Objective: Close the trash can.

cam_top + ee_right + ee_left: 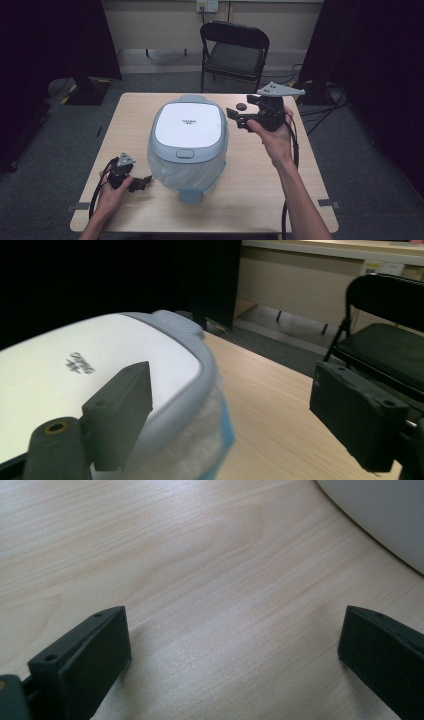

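rice cooker [188,142] sits lid-down and untouched; right gripper [239,118] beside it and left gripper [141,183] are both open, empty, so the handling remains.

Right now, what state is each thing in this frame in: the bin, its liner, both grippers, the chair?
Bin lid: closed, flat on the bin.
Bin liner: fitted, plastic showing below the lid's rim.
Left gripper: open, empty, low at the table.
Right gripper: open, empty, raised beside the lid.
Folding chair: unfolded, unoccupied.
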